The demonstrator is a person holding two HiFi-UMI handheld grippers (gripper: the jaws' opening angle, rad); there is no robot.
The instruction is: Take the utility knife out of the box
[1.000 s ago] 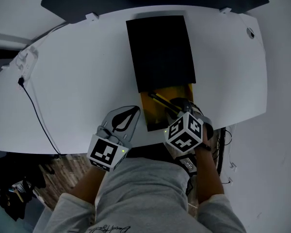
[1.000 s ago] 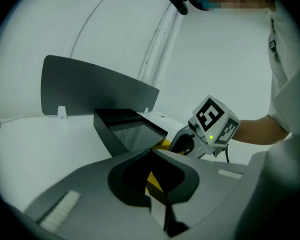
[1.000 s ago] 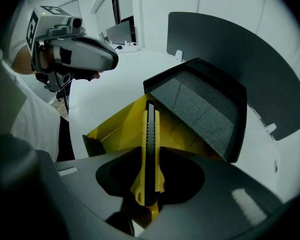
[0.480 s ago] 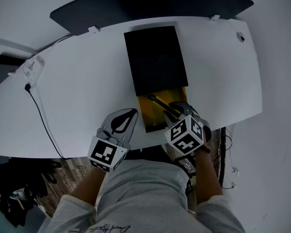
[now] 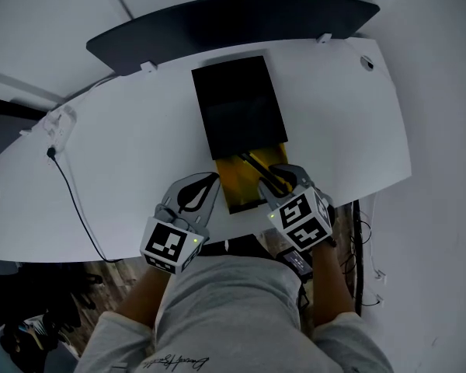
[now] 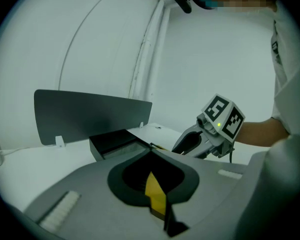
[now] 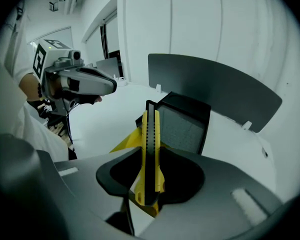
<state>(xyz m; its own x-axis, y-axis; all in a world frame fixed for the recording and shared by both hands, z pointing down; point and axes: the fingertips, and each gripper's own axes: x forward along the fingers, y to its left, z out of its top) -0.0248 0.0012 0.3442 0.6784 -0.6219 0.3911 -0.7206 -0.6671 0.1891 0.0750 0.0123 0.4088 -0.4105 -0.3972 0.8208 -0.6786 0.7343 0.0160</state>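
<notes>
Utility knife [image 7: 150,149] held over the open box [image 5: 237,103]
Right gripper [image 5: 273,176] clamps its handle; left gripper [image 5: 211,181] pinches a thin yellow flap [image 6: 155,196].

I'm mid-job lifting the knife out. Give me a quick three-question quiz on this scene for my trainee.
1. Which gripper holds the knife?
2. True or false: the yellow tray sits fully inside the black box.
3. The box rests on: A the floor, B the white table, C a chair.

Key:
1. The right gripper, with its jaws closed on the knife.
2. False. The tray sticks out of the box toward the person.
3. B.
</notes>
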